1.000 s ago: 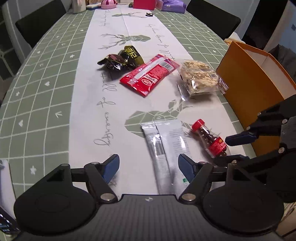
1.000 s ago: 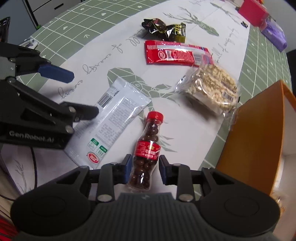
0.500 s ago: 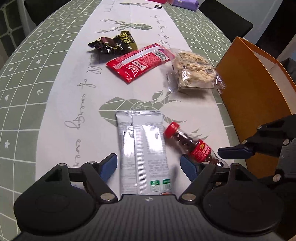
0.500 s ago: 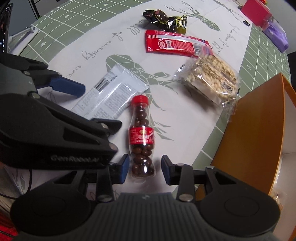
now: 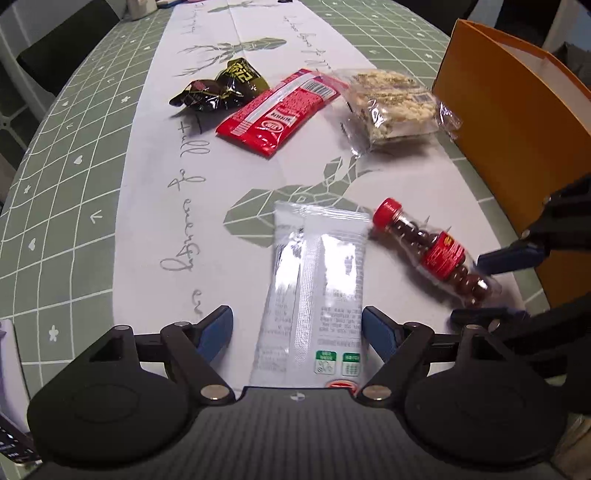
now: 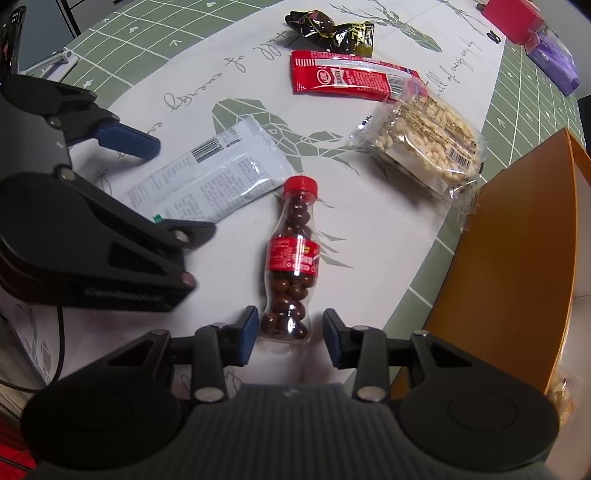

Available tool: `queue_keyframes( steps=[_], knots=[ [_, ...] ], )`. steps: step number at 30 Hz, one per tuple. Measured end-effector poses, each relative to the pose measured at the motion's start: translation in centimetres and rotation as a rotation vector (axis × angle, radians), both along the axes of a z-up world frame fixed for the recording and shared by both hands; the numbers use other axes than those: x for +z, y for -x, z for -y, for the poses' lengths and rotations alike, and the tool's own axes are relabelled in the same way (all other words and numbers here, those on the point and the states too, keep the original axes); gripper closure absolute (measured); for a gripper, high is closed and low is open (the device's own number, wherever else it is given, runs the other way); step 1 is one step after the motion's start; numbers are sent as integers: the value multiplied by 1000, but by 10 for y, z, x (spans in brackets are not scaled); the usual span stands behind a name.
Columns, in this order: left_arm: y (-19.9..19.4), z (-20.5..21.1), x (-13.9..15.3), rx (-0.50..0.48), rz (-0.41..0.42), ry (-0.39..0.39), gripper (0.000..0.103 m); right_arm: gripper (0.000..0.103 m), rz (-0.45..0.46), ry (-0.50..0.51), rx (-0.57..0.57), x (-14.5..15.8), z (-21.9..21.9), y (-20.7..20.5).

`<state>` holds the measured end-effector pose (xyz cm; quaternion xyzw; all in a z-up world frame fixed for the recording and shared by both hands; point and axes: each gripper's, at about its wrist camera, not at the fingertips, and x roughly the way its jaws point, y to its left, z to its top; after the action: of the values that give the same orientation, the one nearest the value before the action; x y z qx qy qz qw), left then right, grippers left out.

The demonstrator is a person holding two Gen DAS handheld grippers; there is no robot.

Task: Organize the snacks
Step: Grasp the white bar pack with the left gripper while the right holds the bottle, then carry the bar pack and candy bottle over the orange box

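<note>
A white snack packet (image 5: 317,280) lies lengthwise on the white table runner, and my left gripper (image 5: 295,321) stands open astride its near end without touching it. To its right lies a small clear bottle of chocolate balls (image 6: 291,254) with a red cap and label. My right gripper (image 6: 290,325) is open around the bottle's base, with a small gap at each pad. Farther off lie a red packet (image 5: 280,110), a clear pack of puffed-grain bars (image 5: 391,103) and dark candy wrappers (image 5: 221,90). An orange box (image 6: 517,258) stands open at the right.
The green checked tablecloth (image 5: 66,184) flanks the runner. A pink box (image 6: 513,18) and a purple pouch (image 6: 554,59) sit at the far end. A dark chair (image 5: 62,48) stands by the left edge. The orange box's wall rises close beside my right gripper.
My left gripper has moved in over the white packet, with its jaws a little wider. My right gripper's pads have parted from the bottle, which now lies free on the runner.
</note>
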<state>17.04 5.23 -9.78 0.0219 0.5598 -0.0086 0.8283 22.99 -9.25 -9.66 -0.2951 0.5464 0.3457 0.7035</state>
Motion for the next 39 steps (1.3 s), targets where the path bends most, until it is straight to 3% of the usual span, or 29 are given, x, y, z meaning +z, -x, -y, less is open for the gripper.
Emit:
queue_keyframes(
  steps=[4, 7, 11, 14, 18, 21, 22, 32, 39],
  knots=[
    [3, -7, 1, 30, 19, 44, 13, 65, 1, -18, 7, 0, -3, 1],
    [3, -4, 1, 55, 45, 69, 11, 56, 17, -22, 27, -1, -6, 2],
    [0, 8, -2, 15, 62, -2, 10, 56, 34, -14, 34, -1, -7, 0],
    [-4, 4, -2, 20, 59, 10, 10, 56, 47, -23, 33, -2, -7, -4],
    [-5, -2, -1, 18, 62, 11, 20, 57, 40, -51, 25, -4, -9, -8],
    [-3, -3, 1, 15, 64, 16, 35, 65, 20, -72, 17, -3, -11, -10],
    [-3, -3, 1, 11, 66, 14, 38, 74, 15, -76, 14, -3, -11, -9],
    [3, 1, 6, -6, 75, 21, 46, 74, 13, -64, 16, 0, -11, -4],
    [7, -1, 13, 18, 27, 59, 46, 74, 25, -52, 18, 16, -8, 0]
  ],
)
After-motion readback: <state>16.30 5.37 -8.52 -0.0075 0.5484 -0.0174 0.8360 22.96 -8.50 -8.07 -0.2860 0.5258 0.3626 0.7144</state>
